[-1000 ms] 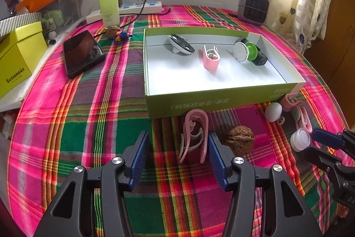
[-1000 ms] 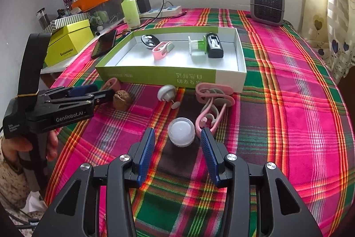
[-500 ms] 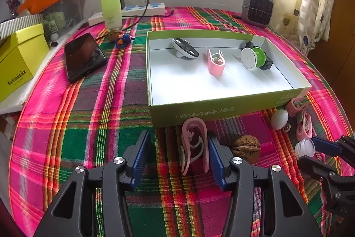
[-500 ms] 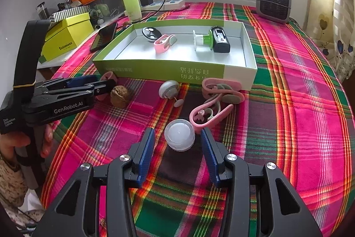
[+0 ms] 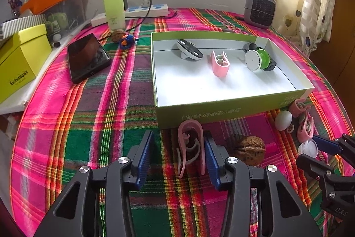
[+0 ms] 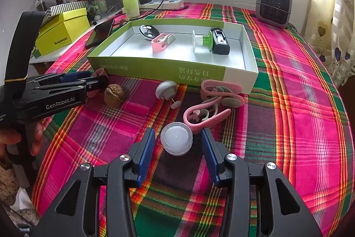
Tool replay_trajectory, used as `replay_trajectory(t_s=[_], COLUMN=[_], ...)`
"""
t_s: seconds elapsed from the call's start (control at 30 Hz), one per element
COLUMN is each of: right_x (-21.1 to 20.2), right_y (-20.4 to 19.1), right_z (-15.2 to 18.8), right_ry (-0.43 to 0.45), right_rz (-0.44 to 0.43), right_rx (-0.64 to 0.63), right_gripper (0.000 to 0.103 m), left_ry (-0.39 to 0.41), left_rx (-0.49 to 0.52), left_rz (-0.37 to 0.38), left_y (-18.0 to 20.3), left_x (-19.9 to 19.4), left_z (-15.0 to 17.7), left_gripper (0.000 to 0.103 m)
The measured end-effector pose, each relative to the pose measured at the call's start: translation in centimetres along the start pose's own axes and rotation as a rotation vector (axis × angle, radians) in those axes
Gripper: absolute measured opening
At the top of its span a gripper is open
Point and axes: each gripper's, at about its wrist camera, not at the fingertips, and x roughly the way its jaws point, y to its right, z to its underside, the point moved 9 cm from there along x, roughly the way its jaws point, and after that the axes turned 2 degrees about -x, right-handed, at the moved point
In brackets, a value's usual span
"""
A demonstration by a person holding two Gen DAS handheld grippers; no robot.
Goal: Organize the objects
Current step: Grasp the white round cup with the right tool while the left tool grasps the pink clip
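Left gripper (image 5: 177, 157) jaws closing around pink clip (image 5: 190, 149), unclamped; right gripper (image 6: 177, 152) apart astride cap (image 6: 176, 138); box (image 5: 221, 109) at 12 o'clock awaits both.

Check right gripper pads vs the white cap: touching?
Apart. The right wrist view shows tablecloth on both sides between the white cap and the right gripper pads.

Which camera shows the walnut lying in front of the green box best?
The left wrist view: the walnut sits close and large, its wrinkled shell clear. In the right wrist view the walnut is smaller and farther off, beside the left gripper.
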Motion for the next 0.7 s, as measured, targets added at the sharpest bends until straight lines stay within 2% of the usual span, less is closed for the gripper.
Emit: replay_trajectory(t_s=[0.23,0.4,0.7], right_x=[-0.03,-0.15,-0.32], right_y=[0.04,0.46,0.68], right_z=[0.01,0.02,0.03], right_ry=[0.002,0.005,0.006], right_rz=[0.019,0.029,0.036], right_rx=[0.000,0.015,0.023], right_gripper=[0.043,0.035,0.029], left_ry=[0.002,0.004,0.005], left_rx=[-0.006,-0.010,-0.012], left_rz=[-0.010,-0.016,-0.019], left_y=[-0.25,-0.44,-0.54], left_x=[0.02,0.05,-0.01], left_z=[-0.09,-0.13,-0.04], left_gripper=[0.037,0.033,0.024])
